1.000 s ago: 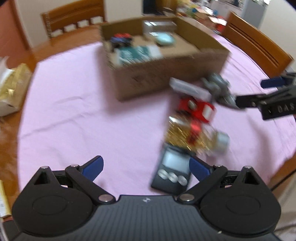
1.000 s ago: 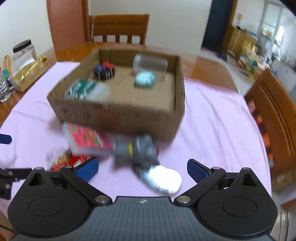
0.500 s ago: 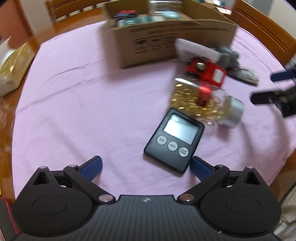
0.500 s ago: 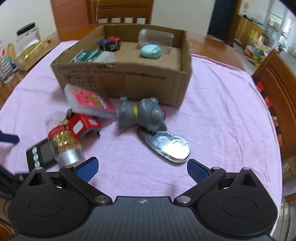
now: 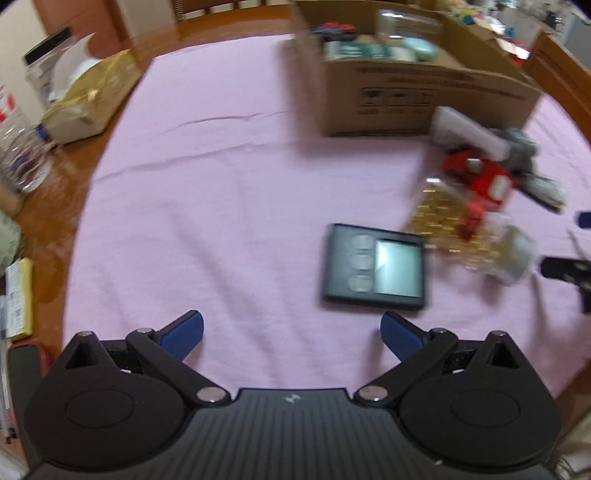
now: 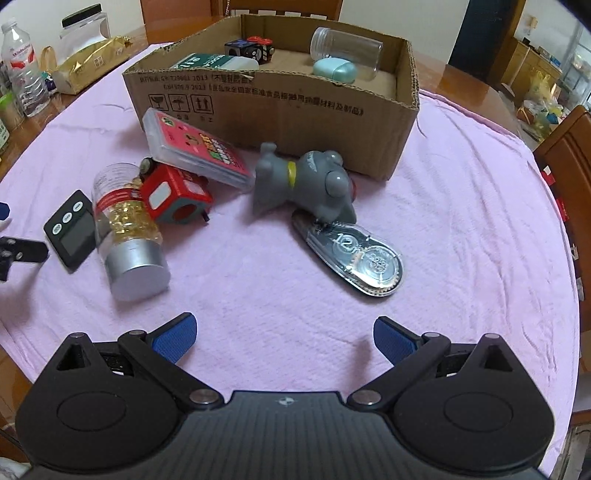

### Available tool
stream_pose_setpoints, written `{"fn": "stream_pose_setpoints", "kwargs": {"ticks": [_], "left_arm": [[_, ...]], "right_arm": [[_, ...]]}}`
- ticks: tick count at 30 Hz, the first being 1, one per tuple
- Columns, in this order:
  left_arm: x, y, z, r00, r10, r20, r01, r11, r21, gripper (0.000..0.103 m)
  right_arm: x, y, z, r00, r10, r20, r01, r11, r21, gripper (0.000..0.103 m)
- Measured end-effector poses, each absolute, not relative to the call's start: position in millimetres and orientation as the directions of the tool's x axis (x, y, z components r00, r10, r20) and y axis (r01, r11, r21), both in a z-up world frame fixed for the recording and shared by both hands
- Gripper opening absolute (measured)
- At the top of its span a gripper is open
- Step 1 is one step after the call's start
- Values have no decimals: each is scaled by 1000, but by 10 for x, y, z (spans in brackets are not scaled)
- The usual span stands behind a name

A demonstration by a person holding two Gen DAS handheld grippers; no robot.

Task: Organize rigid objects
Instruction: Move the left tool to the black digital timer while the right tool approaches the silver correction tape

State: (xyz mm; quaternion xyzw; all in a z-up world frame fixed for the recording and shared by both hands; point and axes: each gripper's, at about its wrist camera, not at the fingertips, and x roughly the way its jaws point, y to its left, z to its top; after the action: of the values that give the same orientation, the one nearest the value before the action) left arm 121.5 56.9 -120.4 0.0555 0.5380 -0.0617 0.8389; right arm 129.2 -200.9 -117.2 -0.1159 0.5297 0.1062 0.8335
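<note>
A: What sits on the counter (image 6: 480,206) with its pink cloth?

B: At the far side stands a brown cardboard box (image 6: 280,110), open at the top. In it lie a green-and-white packet (image 6: 210,62), a small black cube toy with red parts (image 6: 251,46), a clear plastic jar on its side (image 6: 347,46) and a pale blue oval case (image 6: 334,70).

A: And outside the box?

B: Just in front of its near wall lies a flat clear case with a pink printed card (image 6: 192,151), propped on a red toy car (image 6: 173,194). Right of them lies a grey toy dog with a yellow collar (image 6: 306,181), resting partly on a clear correction-tape dispenser (image 6: 354,254). Left of the car lies a clear bottle of golden capsules with a silver cap (image 6: 127,229), cap toward the near edge. Touching it on the left lies a black digital timer with three round buttons (image 5: 375,267).

A: How do the fingers stand?

B: The left gripper (image 5: 291,330) has its blue-padded fingers spread wide over bare cloth, nothing between them; the timer lies just beyond its right finger. The right gripper (image 6: 284,334) is likewise wide open and empty, over the cloth nearer than the dispenser.

A: Anything beside the cloth?

B: At the far left, on the wood, a gold foil bag (image 6: 88,62), a water bottle (image 6: 24,70) and a clear jar with a black lid (image 6: 83,26).
</note>
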Motion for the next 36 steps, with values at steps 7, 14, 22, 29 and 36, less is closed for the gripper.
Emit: {"fn": "stream_pose_setpoints", "kwargs": {"ticks": [7, 14, 22, 29, 36], "left_arm": [[1271, 268, -1272, 420, -93, -903, 266, 964, 25, 102], [1330, 277, -1319, 408, -102, -907, 249, 969, 3, 102], [1410, 284, -1331, 408, -103, -907, 248, 969, 2, 102], [1438, 287, -1343, 411, -105, -906, 251, 968, 1, 102], [1431, 285, -1342, 416, -106, -903, 251, 968, 2, 102]], "right_arm": [[1468, -2113, -1151, 470, 33, -882, -266, 958, -106, 103], [1480, -2213, -1121, 371, 165, -914, -244, 967, 75, 103], [1646, -2224, -1238, 381, 181, -907, -226, 969, 99, 103], [1753, -2351, -1187, 426, 99, -899, -190, 982, 18, 103], [1814, -2432, -1257, 456, 96, -885, -347, 935, -77, 103]]}}
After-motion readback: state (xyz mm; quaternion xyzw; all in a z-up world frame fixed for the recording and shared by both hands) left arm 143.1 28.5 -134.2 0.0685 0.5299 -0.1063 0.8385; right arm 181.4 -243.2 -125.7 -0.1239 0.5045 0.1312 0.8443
